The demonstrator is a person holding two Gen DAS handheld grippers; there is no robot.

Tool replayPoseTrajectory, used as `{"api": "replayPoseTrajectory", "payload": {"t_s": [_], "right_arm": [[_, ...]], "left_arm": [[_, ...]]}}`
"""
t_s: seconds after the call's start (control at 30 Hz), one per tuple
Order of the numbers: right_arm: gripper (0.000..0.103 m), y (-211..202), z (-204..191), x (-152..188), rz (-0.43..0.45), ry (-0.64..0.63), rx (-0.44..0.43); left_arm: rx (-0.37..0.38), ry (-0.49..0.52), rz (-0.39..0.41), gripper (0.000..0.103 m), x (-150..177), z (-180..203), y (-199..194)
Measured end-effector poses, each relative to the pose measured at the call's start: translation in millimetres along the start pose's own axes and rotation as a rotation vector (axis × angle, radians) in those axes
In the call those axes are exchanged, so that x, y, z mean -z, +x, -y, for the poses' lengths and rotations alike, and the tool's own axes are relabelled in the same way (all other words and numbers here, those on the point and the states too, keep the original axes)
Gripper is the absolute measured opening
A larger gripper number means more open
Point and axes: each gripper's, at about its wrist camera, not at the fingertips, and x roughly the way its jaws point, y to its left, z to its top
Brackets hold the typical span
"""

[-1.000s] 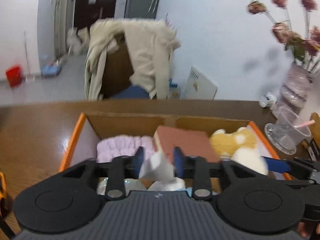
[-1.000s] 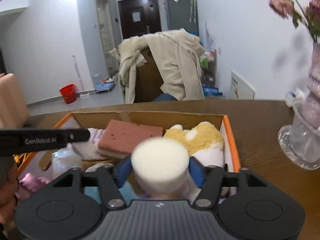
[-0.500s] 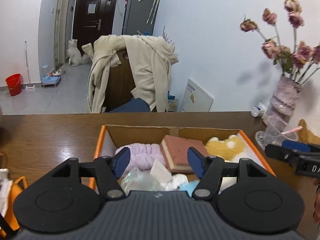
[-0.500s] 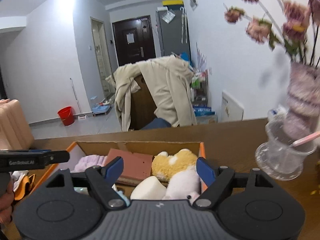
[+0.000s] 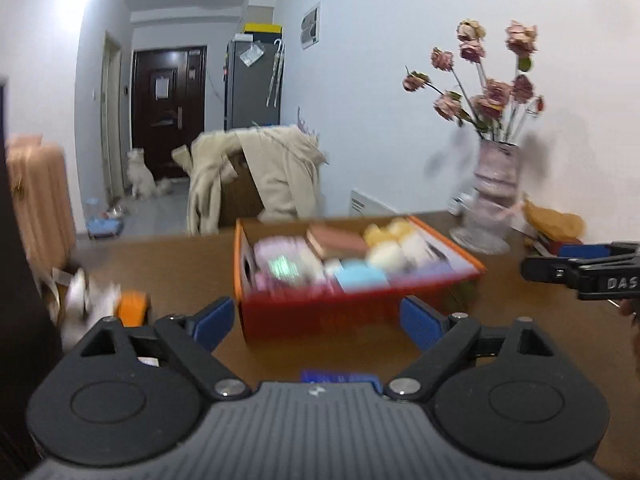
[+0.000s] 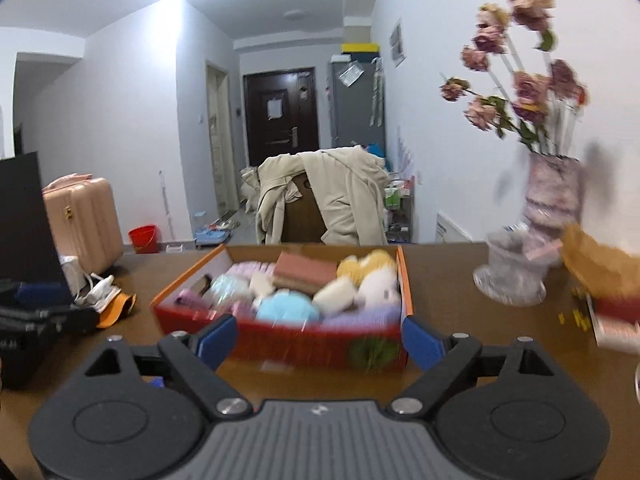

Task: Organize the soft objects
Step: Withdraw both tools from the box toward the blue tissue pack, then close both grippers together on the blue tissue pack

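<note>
Left tongs (image 5: 316, 320): we see them spread wide with nothing between the blue pads; the jaws have just been opening.
Right tongs (image 6: 320, 338): we find them spread wide too, empty, jaws likewise just opening.
Cardboard box (image 6: 280, 338): orange-rimmed with a red front, it sits on the brown bench (image 6: 440, 300), just beyond both pairs of tongs.
Soft objects: all inside the box, we count a pink sponge block (image 6: 306, 272) at the back, a yellow plush (image 6: 366, 264) to its right, a light blue plush (image 6: 286, 308) at the front, a cream foam piece (image 6: 334, 294) beside it.
Vase of dried roses (image 6: 552, 196): right of the box, well apart.
Pink suitcase (image 6: 82, 220): left of the box, off the bench.
</note>
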Motion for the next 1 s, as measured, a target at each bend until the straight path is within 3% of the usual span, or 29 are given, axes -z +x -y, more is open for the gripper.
{"api": "replayPoseTrajectory", "payload": {"t_s": [0.2,0.4,0.6,0.8,1.0], "right_arm": [[0.092,-58,-45,95,0.024,0.003,0.01],[0.092,-84,-70,138,-0.033,0.03,0.011],[0.092,-89,-81,139,-0.004,0.026,0.022],[0.091,-75,-82,123,0.003,0.053,0.018],[0.088,-24,-81,96,-0.049,0.147,-0.049]], "left_arm": [[0.043,-0.028,-0.017,0.098,76,3,-52],[0.02,-0.036,-0.029,0.098,99,-7,-72],[0.023,-0.035,-0.001,0.098,97,-13,-77],[0.025,-0.026,0.006,0.097,85,-19,-58],[0.051,-0.056,-0.046,0.079,64,-31,-11]]}}
